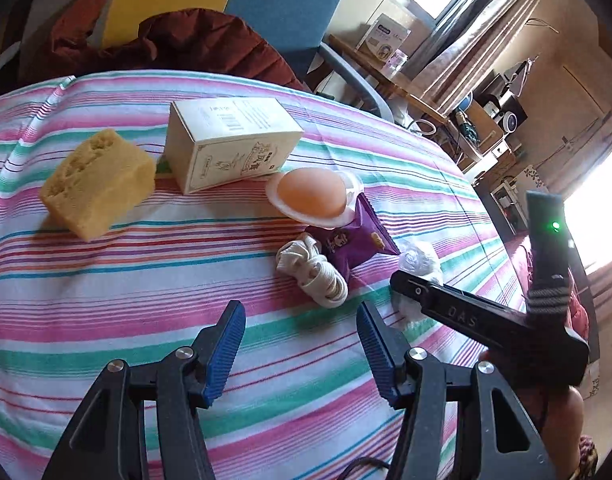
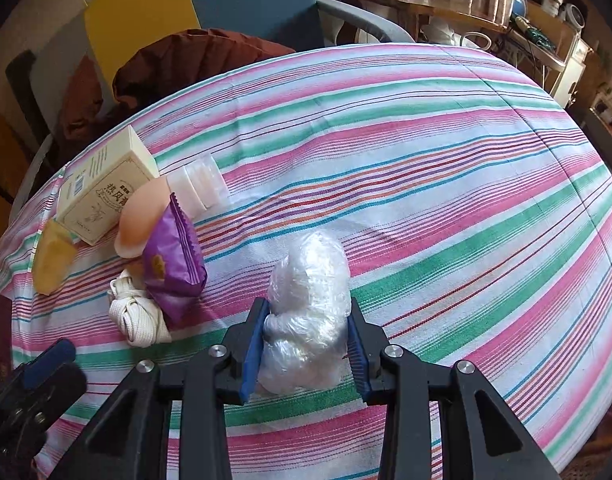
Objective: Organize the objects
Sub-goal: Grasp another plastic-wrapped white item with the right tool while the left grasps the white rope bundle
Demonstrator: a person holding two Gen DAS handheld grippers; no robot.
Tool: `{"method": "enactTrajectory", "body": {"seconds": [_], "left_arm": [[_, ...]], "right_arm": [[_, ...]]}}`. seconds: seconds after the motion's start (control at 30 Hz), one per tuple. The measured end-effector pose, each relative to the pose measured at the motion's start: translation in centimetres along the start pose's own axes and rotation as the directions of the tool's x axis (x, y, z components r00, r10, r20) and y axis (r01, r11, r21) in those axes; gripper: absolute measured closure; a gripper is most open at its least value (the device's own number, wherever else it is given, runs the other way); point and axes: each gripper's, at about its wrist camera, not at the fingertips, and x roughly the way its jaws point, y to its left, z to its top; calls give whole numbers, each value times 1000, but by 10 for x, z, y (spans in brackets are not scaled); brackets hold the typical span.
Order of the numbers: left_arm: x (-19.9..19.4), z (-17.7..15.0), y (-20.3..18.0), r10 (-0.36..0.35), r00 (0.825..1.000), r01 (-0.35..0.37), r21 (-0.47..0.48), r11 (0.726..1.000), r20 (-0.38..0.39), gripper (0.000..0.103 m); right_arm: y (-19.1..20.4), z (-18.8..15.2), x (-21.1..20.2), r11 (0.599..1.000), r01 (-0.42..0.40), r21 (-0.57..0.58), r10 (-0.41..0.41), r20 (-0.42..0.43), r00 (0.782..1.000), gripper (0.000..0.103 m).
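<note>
Clenched between the blue pads of my right hand-held gripper (image 2: 307, 334) is a crumpled clear plastic bag (image 2: 309, 292), pressed in from both sides and resting on the striped cloth of the counter (image 2: 445, 208), well short of its far edge. My left hand-held gripper (image 1: 300, 344) is released, its 2 fingers standing apart over bare cloth with nothing between them.

Just beyond the left one's fingertips lies a bundle of white cord (image 1: 311, 270), and touching it from behind a purple snack packet (image 1: 351, 242). Past the packet sits a peach-coloured egg shape in a white plastic cup (image 1: 311, 194), tipped on its side. Farther back comes a cream cardboard box (image 1: 230, 144) lying flat, with a yellow sponge block (image 1: 100, 184) beside it toward the far left corner. All 5 are gathered in 1 loose cluster; the right half of the counter is bare.

I judge the step in hand to be carrying the bag to join that cluster. The next move calls for lifting it clear of the cloth and keeping a steady squeeze, since thin film can slip. The free hand-held gripper should stay out of the path.
</note>
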Motion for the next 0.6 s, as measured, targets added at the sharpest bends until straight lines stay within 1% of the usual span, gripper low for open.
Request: {"method": "enactTrajectory", "body": {"seconds": [0.07, 0.2, 0.27, 0.3, 0.37, 0.4, 0.43, 0.57, 0.6], "left_arm": [[9, 5, 0, -20, 1000, 20, -16, 1000, 0, 45], [24, 11, 1, -35, 999, 35, -45, 998, 0, 46], [27, 13, 0, -37, 999, 37, -44, 998, 21, 47], [29, 14, -2, -33, 999, 33, -29, 999, 25, 47], [33, 14, -7, -1, 1000, 1, 22, 1000, 25, 60], [34, 13, -9, 16, 999, -18, 54, 998, 32, 61], [34, 10, -10, 17, 999, -20, 76, 997, 42, 62], [24, -2, -9, 4, 997, -17, 161, 987, 76, 66], [21, -4, -6, -1, 997, -12, 160, 987, 83, 66]], "right_arm": [[-1, 1, 1, 1000, -8, 11, 9, -4, 1000, 65], [-2, 3, 3, 999, -28, 36, 29, -11, 1000, 65], [-3, 3, 3, 999, -34, 43, 34, -12, 999, 65], [-3, 3, 3, 998, -35, 45, 35, -12, 999, 65], [-3, 2, 2, 999, -32, 42, 32, -12, 999, 65], [-2, 2, 2, 999, -30, 38, 31, -11, 999, 65], [-1, 1, 2, 999, -29, 36, 29, -11, 1000, 64], [3, -1, 3, 1000, -14, 6, 14, -5, 1000, 64], [4, -1, 3, 1000, -8, -2, 8, -3, 1000, 64]]}}
